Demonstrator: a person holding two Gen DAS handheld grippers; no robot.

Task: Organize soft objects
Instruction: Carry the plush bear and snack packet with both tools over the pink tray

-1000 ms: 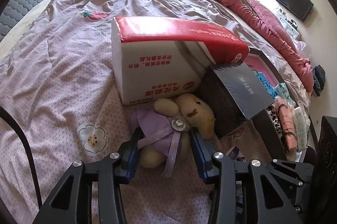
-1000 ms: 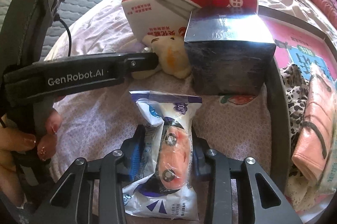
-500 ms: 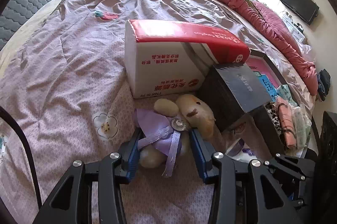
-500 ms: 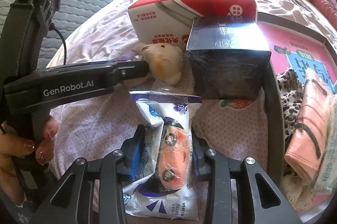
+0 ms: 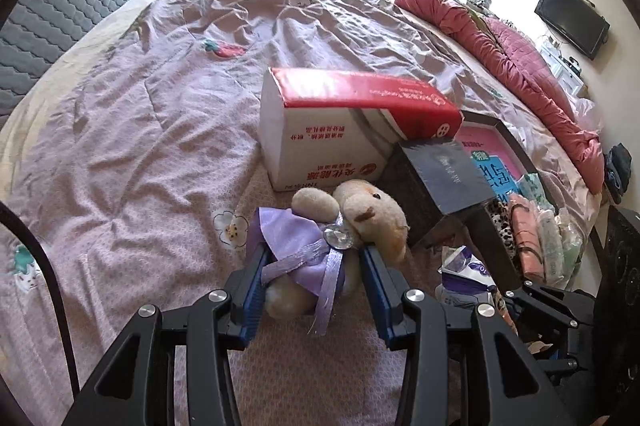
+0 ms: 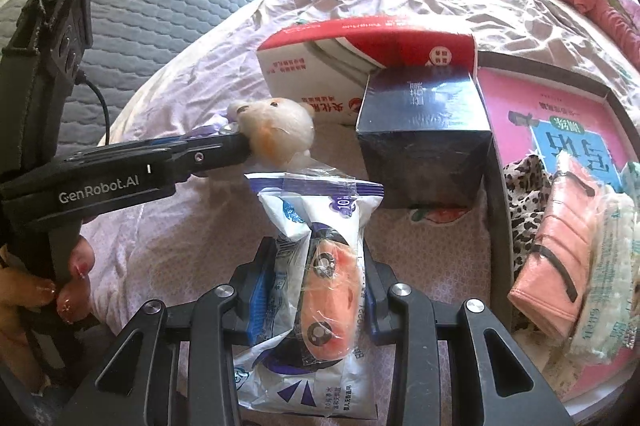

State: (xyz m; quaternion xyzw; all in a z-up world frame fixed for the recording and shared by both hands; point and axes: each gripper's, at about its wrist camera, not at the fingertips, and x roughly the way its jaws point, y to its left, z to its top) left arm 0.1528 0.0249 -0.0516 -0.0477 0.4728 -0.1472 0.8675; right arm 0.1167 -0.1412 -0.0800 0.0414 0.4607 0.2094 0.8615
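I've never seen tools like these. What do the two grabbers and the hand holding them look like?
Both are black angular frames with silver bolts and blue finger pads. The left gripper bears white "GenRobot.AI" lettering and trails a black cable. The bare hand has red-painted nails.

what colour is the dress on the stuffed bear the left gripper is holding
Light purple, with a matching ribbon and a silver gem, on the stuffed bear; clearest in the left wrist view.

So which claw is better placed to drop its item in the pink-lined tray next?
Probably the right claw: its packet sits beside the tray, while the left claw and teddy are farther.
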